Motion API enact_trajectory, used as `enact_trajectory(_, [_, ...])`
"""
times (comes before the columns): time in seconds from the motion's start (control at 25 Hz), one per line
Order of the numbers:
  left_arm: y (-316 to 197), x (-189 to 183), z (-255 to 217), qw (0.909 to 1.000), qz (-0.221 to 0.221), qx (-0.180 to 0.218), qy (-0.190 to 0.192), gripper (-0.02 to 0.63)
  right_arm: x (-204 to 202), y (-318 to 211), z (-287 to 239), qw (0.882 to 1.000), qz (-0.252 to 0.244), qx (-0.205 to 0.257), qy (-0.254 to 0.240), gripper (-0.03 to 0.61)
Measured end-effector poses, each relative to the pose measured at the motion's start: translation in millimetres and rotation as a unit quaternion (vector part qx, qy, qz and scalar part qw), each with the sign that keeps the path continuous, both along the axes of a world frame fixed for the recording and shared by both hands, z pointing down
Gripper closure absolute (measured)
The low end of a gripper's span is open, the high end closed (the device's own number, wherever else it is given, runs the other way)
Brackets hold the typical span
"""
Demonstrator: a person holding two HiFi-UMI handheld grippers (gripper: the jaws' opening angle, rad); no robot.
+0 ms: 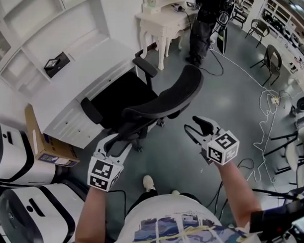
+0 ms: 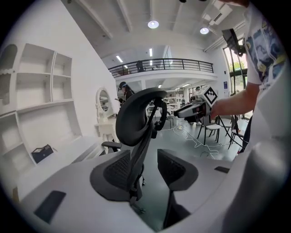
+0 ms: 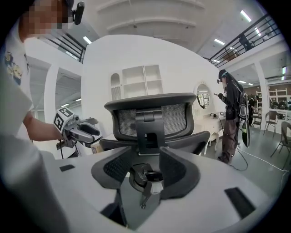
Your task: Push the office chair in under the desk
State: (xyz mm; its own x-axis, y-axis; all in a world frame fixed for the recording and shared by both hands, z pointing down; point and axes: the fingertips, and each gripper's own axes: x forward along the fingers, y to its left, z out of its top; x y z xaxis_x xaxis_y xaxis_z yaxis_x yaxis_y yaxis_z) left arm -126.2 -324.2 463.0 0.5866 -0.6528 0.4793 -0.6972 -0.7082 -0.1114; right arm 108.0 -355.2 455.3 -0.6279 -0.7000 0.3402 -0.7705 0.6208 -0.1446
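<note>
Right now the office chair [image 1: 161, 100] stands between us and the desk [image 1: 85, 76], backrest toward us. Our left gripper [image 1: 118, 141], jaws parted and gripping nothing, is nearer, at the backrest's left edge. Our right gripper [image 1: 192, 126], likewise released and empty, hovers beside the right edge.

Black mesh office chair [image 1: 161, 100], white desk [image 1: 88, 73], grey-green floor [image 1: 231, 101], brown cardboard box [image 1: 34, 128], white left hand-held gripper [image 1: 118, 140] and right hand-held gripper [image 1: 193, 125] with black pads [image 2: 120, 170], black-and-white square-patterned marker cubes [image 1: 105, 174], white cables [image 1: 263, 109]

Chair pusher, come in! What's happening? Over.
Office chair not fully under desk yet. Left gripper open, chair back's edge between jaws. Right gripper open, clear of it. Nothing blocking.
</note>
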Motion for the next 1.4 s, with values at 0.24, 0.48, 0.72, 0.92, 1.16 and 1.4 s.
enact_trajectory(0.24, [34.6, 31.5, -14.4, 0.9994, -0.012, -0.008, 0.032, 0.535, 13.4, 43.2, -6.6, 1.000, -0.009, -0.001, -0.012, 0.540])
enact_trajectory(0.48, [76.2, 78.4, -16.9, 0.9973, -0.008, -0.031, 0.067, 0.600, 32.3, 93.4, -5.8, 0.999, -0.047, -0.011, -0.013, 0.554])
enact_trajectory(0.72, [126.1, 123.8, -24.9, 0.9906, -0.012, -0.059, 0.123, 0.600, 48.8, 136.9, 1.7, 0.997, -0.079, -0.014, -0.018, 0.554])
enact_trajectory(0.92, [171.4, 152.8, -28.0, 0.9917, -0.007, -0.069, 0.108, 0.600, 58.5, 165.6, 9.4, 0.994, -0.101, -0.020, -0.027, 0.554])
enact_trajectory(1.16, [209.8, 175.5, -34.6, 0.9920, 0.016, -0.074, 0.101, 0.600, 58.7, 193.7, 7.9, 0.994, -0.103, -0.020, -0.024, 0.554])
enact_trajectory(1.4, [237.8, 176.3, -40.9, 0.9905, 0.045, -0.067, 0.111, 0.600, 43.8, 225.6, -1.3, 0.995, -0.101, -0.010, -0.009, 0.554])
